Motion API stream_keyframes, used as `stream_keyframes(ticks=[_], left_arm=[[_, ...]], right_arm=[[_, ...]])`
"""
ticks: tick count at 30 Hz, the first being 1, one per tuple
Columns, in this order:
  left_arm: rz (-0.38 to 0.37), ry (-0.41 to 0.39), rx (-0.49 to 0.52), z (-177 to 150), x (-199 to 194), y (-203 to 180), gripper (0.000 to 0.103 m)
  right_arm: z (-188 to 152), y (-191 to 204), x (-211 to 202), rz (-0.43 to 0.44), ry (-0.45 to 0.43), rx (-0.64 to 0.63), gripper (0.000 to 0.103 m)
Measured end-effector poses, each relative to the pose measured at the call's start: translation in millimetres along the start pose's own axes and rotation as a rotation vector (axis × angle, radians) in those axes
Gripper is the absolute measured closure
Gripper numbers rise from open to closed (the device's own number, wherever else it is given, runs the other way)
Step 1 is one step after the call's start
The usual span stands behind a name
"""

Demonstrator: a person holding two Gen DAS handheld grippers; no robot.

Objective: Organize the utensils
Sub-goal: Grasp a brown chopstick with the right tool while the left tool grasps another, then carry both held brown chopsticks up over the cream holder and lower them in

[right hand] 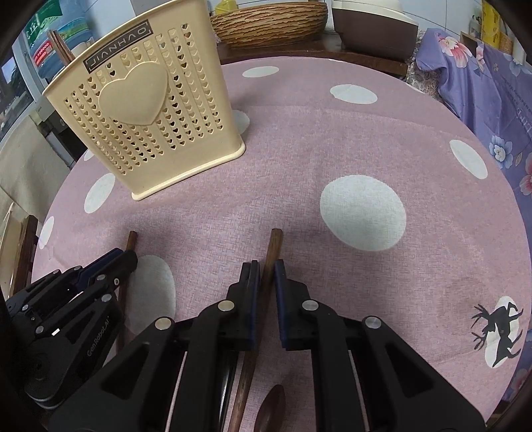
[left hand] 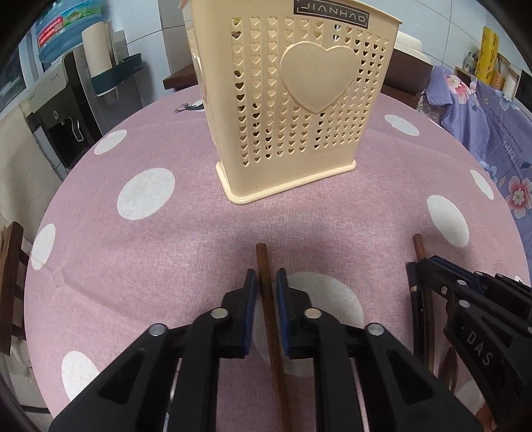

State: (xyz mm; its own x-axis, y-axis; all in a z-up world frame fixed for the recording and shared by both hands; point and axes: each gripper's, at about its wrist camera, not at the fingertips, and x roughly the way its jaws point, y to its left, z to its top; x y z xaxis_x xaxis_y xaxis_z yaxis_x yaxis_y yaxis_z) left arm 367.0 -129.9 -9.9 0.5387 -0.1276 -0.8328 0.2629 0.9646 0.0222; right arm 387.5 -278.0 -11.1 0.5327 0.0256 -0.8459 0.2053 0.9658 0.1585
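Note:
A cream perforated utensil holder (left hand: 292, 99) with a heart on its side stands upright on the round pink dotted table; it also shows in the right wrist view (right hand: 146, 113), with dark sticks rising from its far corner. My left gripper (left hand: 266, 277) straddles a brown wooden utensil handle (left hand: 266, 282) lying on the cloth, pads close on either side with a small gap. My right gripper (right hand: 267, 269) is closed around another brown wooden handle (right hand: 271, 252), pads against it. A dark spoon bowl (right hand: 271, 408) lies below it.
A woven basket (right hand: 269, 20) and an appliance (right hand: 375, 23) stand behind the table. A water dispenser (left hand: 63, 109) is at the left, a floral cloth (right hand: 482, 93) at the right. Wooden chair backs (left hand: 10, 285) stand at the table's left edge.

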Motion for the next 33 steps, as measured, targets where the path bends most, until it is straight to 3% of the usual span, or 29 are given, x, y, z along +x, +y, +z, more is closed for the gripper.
stream_keyframes(ticks=[10,16,25,33], left_arm=[[-0.034,-0.009,-0.067,-0.5,-1.9,5.8,0.095],[-0.051,-0.068,-0.073,2.1,-22.0,6.0,0.095],[-0.115,-0.171,-0.109,5.4,-70.2,17.4,0.095],[-0.167,-0.307,-0.111,3.8,-126.6,28.0,0.095]], right_arm=[[5.4,-2.0,3.1,0.056,0.007,0.061,0.094],[8.8,-3.1,-8.8,0.144,-0.009,0.098,0.095],[11.6,9.7,-64.1,0.297,-0.119,0.045,0.095],[9.5,26.2,-140.5,0.423,-0.268,-0.087,0.095]])
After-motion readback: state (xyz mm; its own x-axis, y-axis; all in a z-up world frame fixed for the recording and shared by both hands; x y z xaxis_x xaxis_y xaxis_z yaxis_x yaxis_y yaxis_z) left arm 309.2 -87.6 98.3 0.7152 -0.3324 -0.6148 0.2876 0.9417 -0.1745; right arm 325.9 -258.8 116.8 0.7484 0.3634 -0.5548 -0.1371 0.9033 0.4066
